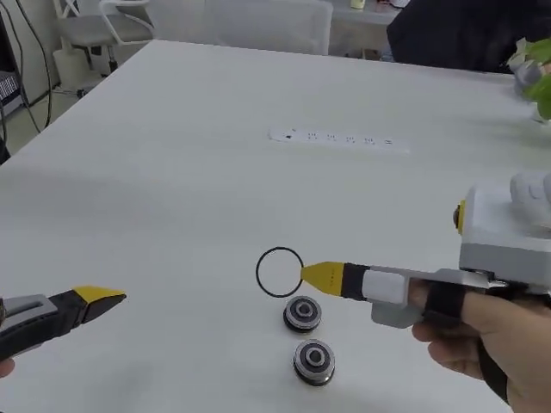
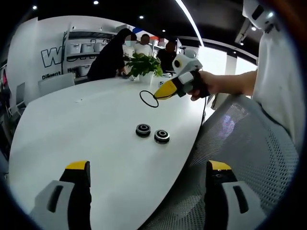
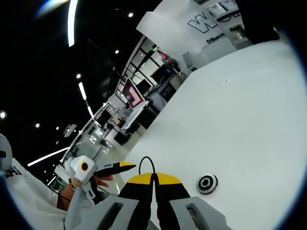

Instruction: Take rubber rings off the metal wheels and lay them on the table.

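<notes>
We find 2 metal wheels lying flat on the table (image 1: 172,189): the far wheel (image 1: 302,314) and the near wheel (image 1: 314,360), just beside each other and apart from both tools. Each is a short silver disc with a dark outer band and a round centre bore. The right gripper (image 1: 306,275) reaches in from the right, above the far wheel in the head view, its yellow-tipped jaws pressed together on the edge of 1 rubber ring (image 1: 280,272). The ring is a thin, black, round loop, just beyond the far wheel; we cannot tell whether it touches the table. The left gripper (image 2: 147,165) is low at the near left, well apart from the wheels, with its 2 jaws spread wide; bare table lies between it and the wheels. The jaw bodies are grey and black with yellow ends. A white power strip (image 1: 340,138) lies flat farther out, well apart from the work. The table is white, smooth and matte, with a curved edge. A grey mesh chair (image 2: 240,139) stands at that edge. A green potted plant (image 2: 144,64) is at the far end of the table, with people (image 2: 110,57) beside it. The wall (image 2: 29,57) is white with large lettering; the ceiling (image 2: 158,14) is dark with small round lamps.
</notes>
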A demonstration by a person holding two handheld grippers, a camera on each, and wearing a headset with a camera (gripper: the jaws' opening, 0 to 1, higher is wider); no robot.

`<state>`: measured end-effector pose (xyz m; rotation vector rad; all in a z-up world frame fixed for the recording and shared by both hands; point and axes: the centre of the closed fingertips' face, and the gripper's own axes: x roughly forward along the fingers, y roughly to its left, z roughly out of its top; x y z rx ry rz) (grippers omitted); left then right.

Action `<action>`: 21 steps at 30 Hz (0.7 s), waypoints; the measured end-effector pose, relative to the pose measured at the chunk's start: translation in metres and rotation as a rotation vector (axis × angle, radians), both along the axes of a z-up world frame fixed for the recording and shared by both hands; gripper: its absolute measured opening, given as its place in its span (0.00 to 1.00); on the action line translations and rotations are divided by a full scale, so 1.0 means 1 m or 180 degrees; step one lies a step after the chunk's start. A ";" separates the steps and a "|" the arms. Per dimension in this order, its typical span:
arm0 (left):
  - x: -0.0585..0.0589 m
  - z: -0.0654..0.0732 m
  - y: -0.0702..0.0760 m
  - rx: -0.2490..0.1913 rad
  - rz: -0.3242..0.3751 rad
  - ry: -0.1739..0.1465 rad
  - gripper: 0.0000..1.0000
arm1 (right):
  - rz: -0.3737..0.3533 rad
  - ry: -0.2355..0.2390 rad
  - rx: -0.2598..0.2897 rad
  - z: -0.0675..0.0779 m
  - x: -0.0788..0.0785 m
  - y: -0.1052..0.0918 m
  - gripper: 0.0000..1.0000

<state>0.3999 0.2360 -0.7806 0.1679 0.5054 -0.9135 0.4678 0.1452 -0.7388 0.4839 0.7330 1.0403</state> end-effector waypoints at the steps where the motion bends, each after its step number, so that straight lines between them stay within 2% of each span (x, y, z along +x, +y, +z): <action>1: 0.000 0.000 0.000 0.0001 -0.0002 -0.0001 0.99 | 0.0025 -0.0004 -0.0001 0.000 -0.001 0.003 0.00; 7: -0.001 -0.001 0.000 0.0021 -0.0016 0.0008 0.99 | 0.0132 -0.0015 -0.0029 -0.002 -0.001 0.018 0.00; 13: -0.001 -0.001 0.000 0.0032 -0.0013 0.0007 0.99 | 0.0245 0.0053 -0.0054 -0.009 -0.004 0.031 0.00; 16: -0.001 -0.001 0.000 0.0028 -0.0008 0.0011 0.99 | 0.0316 0.0053 -0.0116 -0.014 -0.006 0.038 0.00; 21: -0.001 -0.002 0.000 0.0039 -0.0017 0.0019 0.99 | 0.0393 0.0101 -0.0242 -0.033 -0.010 0.042 0.00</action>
